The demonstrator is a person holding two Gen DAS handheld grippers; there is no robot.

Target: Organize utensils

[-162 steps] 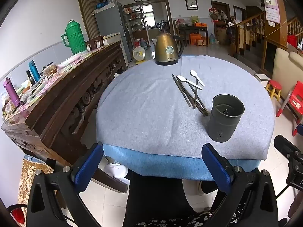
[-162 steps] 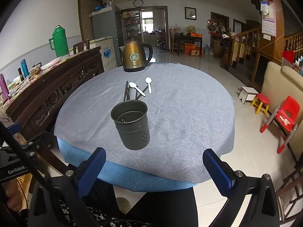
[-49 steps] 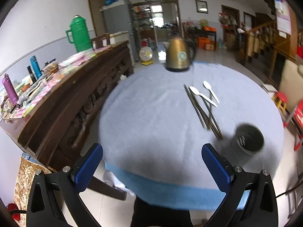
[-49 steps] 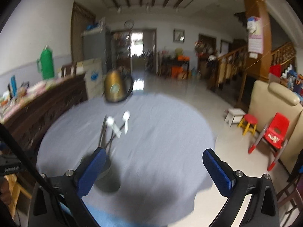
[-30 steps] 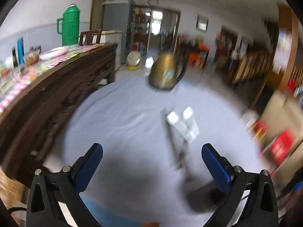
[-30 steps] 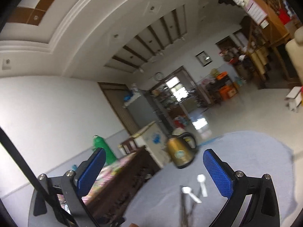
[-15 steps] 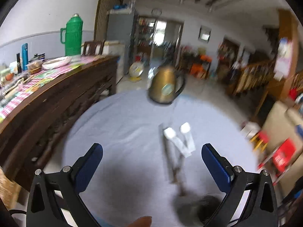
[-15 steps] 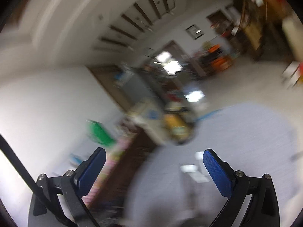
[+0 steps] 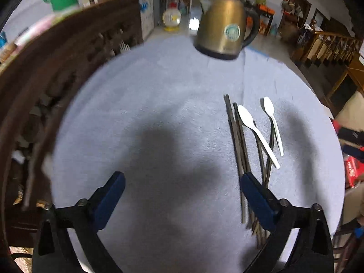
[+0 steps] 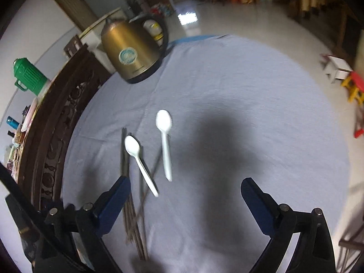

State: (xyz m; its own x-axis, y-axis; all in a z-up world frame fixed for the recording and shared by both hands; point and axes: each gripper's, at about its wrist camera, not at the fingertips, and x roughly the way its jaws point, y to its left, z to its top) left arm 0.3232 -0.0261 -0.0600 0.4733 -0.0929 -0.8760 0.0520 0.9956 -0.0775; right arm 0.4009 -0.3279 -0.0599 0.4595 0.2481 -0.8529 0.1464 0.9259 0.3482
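Note:
Two white plastic spoons (image 9: 257, 134) (image 9: 273, 122) lie on a bundle of dark chopsticks (image 9: 238, 145) on the grey tablecloth (image 9: 159, 113). My left gripper (image 9: 182, 193) is open and empty above the table, with its right finger over the chopsticks' near ends. In the right wrist view the spoons (image 10: 141, 161) (image 10: 165, 141) and chopsticks (image 10: 132, 218) lie ahead to the left. My right gripper (image 10: 185, 198) is open and empty, its left finger beside the chopsticks. The utensil holder is out of view.
A brass kettle (image 9: 224, 27) (image 10: 132, 50) stands at the table's far side. A dark carved sideboard (image 9: 56, 68) runs along the left with a green thermos (image 10: 29, 77). Small stools (image 10: 341, 72) stand on the floor at right.
Both grippers have swung down and forward over the table, closer to the spoons and chopsticks. The dark holder has dropped out of view. Both stay open.

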